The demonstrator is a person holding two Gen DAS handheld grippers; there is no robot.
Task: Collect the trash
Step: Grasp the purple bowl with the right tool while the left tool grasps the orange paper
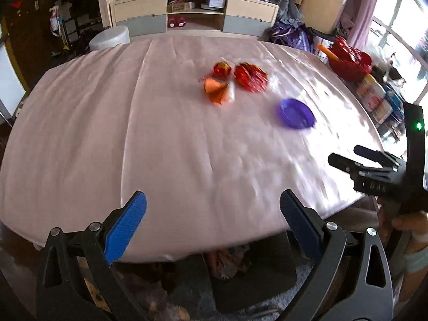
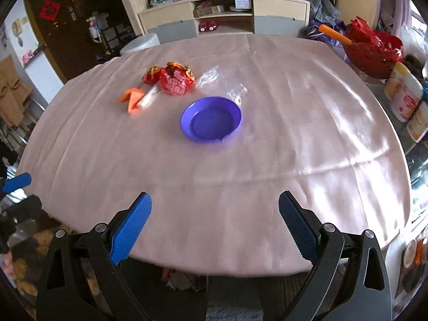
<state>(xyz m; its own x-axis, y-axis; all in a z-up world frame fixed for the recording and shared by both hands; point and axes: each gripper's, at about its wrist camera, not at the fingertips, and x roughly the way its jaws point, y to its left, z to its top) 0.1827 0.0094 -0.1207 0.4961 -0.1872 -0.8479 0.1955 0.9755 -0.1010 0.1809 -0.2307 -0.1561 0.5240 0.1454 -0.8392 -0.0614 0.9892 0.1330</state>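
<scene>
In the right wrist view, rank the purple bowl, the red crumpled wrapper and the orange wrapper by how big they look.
1. purple bowl, clearly largest, though it also lies nearest the camera.
2. red crumpled wrapper.
3. orange wrapper.
The two wrappers look close in size, so their order is unsure.

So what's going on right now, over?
Both grippers, left and right, open and empty, near table edge. Wrappers and clear plastic lie beyond purple dish, which is empty. Path clear.

Left wrist view: wrappers (image 1: 240,80) and purple bowl (image 1: 296,113) smeared by motion blur. Right gripper (image 1: 355,157) cut off at right edge; jaw spacing not discernible there.
</scene>
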